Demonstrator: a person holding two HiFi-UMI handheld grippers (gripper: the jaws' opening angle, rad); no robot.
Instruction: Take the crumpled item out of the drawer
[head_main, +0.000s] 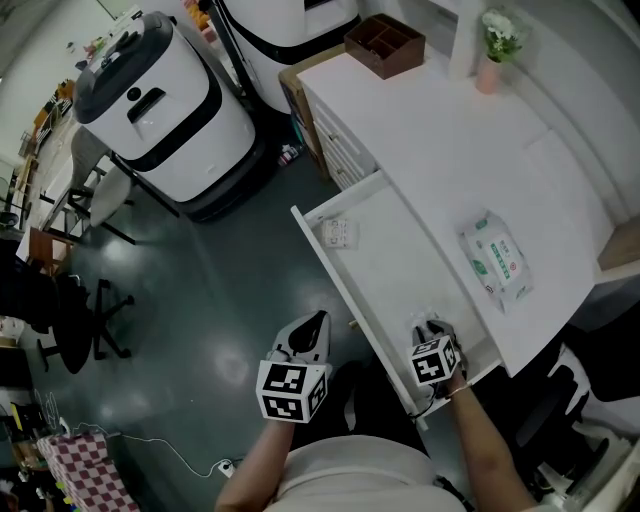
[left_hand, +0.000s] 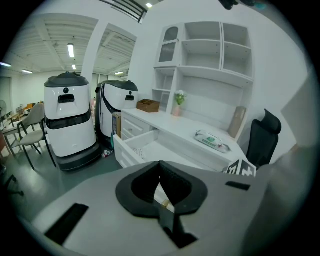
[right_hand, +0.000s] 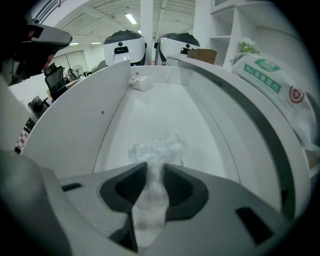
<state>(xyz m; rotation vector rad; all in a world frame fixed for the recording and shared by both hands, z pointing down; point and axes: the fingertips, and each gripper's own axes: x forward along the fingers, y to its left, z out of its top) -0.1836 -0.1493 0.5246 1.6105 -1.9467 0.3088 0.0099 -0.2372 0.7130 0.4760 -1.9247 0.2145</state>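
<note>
The left gripper hangs over open floor left of the drawer, its jaws pressed together on nothing. At the drawer's near end, the right gripper pinches the crumpled clear item, just beside the bench edge.

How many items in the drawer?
2: crumpled clear plastic at the near end, clamped in the right hand-held gripper; small packet at the far end. Near corner may hide more.

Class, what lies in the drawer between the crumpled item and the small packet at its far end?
Nothing: in the right gripper view, bare drawer floor runs from the crumpled item to the small packet.
</note>
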